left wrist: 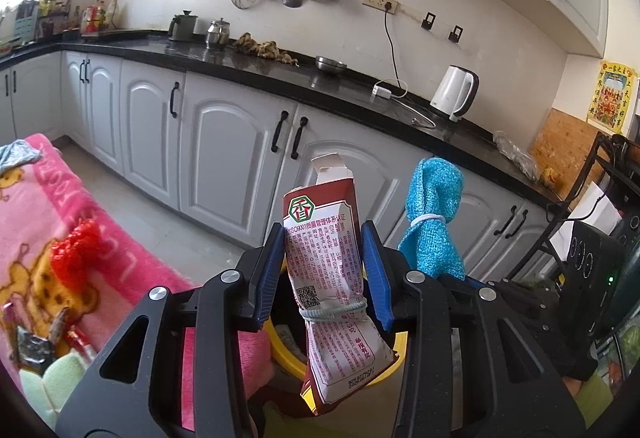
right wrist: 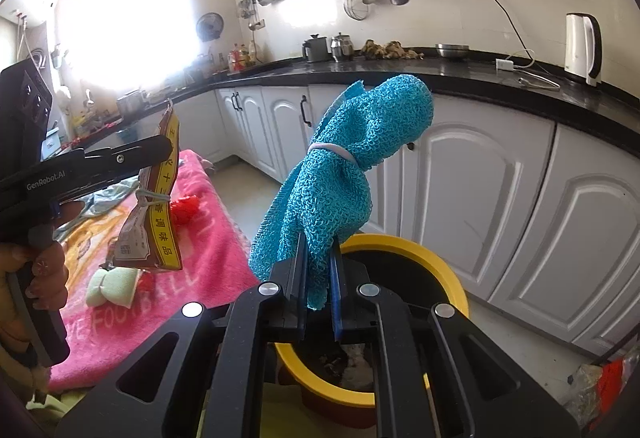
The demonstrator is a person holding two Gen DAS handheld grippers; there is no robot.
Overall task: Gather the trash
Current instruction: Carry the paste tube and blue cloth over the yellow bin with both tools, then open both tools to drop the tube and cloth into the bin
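Note:
My left gripper (left wrist: pixel 322 262) is shut on a crumpled red and white carton (left wrist: pixel 330 270) tied with a rubber band, held above the yellow bin (left wrist: pixel 286 356). The carton also shows in the right wrist view (right wrist: pixel 154 206). My right gripper (right wrist: pixel 318 270) is shut on a blue mesh cloth (right wrist: pixel 344 166) bound with a white band, held over the yellow bin (right wrist: pixel 404 246); the cloth also shows in the left wrist view (left wrist: pixel 434 214). The bin holds some trash at its bottom.
A pink blanket (right wrist: pixel 192 238) lies to the left with a red mesh scrap (left wrist: pixel 76 250), wrappers (left wrist: pixel 36 346) and a pale green sponge (right wrist: pixel 110 288). White cabinets (right wrist: pixel 500 206) under a black counter (left wrist: pixel 248 66) run behind. A kettle (left wrist: pixel 456 92) stands on the counter.

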